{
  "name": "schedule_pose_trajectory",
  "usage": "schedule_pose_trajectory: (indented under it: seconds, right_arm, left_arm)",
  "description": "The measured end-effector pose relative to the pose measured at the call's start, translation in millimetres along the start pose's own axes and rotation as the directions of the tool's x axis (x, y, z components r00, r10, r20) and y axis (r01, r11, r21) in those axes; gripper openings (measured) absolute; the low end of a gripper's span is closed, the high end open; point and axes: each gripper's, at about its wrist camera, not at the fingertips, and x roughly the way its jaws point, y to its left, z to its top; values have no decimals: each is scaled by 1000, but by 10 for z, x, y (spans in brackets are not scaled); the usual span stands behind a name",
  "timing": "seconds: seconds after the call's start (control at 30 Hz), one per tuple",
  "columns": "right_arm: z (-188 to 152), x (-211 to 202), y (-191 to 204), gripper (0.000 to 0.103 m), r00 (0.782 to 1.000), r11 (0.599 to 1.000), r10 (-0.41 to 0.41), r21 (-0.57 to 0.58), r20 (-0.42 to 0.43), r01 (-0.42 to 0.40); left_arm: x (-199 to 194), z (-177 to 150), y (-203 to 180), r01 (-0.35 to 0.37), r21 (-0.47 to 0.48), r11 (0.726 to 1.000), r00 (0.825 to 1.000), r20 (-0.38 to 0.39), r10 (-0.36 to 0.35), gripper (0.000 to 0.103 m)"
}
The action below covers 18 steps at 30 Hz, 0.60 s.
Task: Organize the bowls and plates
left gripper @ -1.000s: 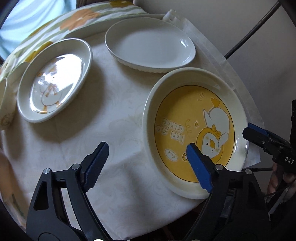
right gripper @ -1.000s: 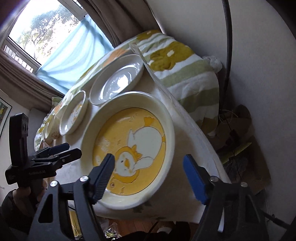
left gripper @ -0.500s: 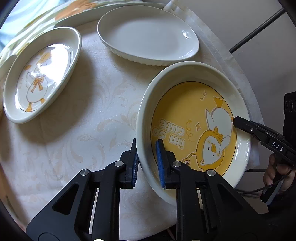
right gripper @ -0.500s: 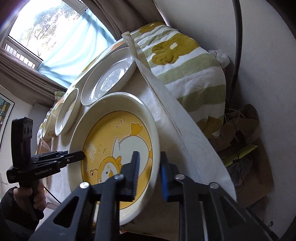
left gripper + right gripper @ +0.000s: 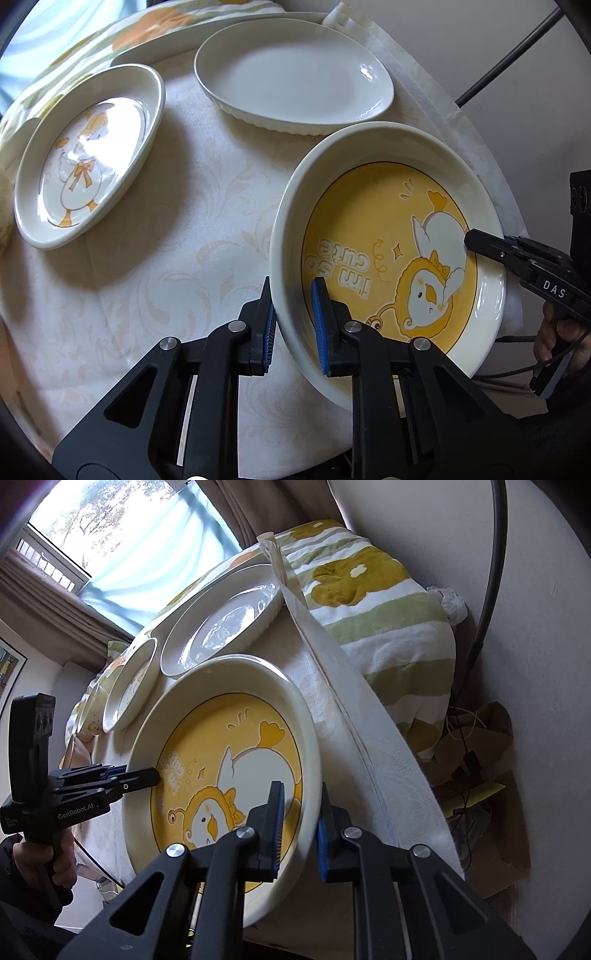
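Observation:
A large cream dish with a yellow duck picture [image 5: 388, 236] [image 5: 221, 753] sits at the near right of the round table. My left gripper [image 5: 293, 325] is shut on its left rim, one finger inside and one outside. My right gripper [image 5: 299, 827] is shut on the opposite rim in the same way; it shows in the left wrist view [image 5: 491, 245]. A smaller plate with a white duck [image 5: 88, 155] lies at the left. A plain white oval dish [image 5: 291, 81] lies at the back.
The table wears a cream patterned cloth [image 5: 177, 229]. A green and yellow striped blanket [image 5: 376, 602] lies behind the table by the wall. More small bowls [image 5: 92, 709] sit at the far left edge. A black cable [image 5: 491, 572] runs along the wall.
Both grippers went from open beside the yellow duck dish to shut on its opposite rims. The dish looks slightly raised and tilted now.

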Motion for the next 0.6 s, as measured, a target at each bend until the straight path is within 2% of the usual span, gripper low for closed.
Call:
schedule_pose_trajectory:
  seconds: [0.3, 0.6]
  right_arm:
    - [106, -63, 165, 14, 1000, 997, 14, -79, -23, -16]
    - [241, -72, 930, 14, 994, 963, 69, -253, -82, -88]
  left_arm:
    - [-332, -153, 120, -13, -52, 999, 999, 46, 16, 16]
    - [-1015, -541, 639, -61, -214, 975, 987, 135, 91, 16]
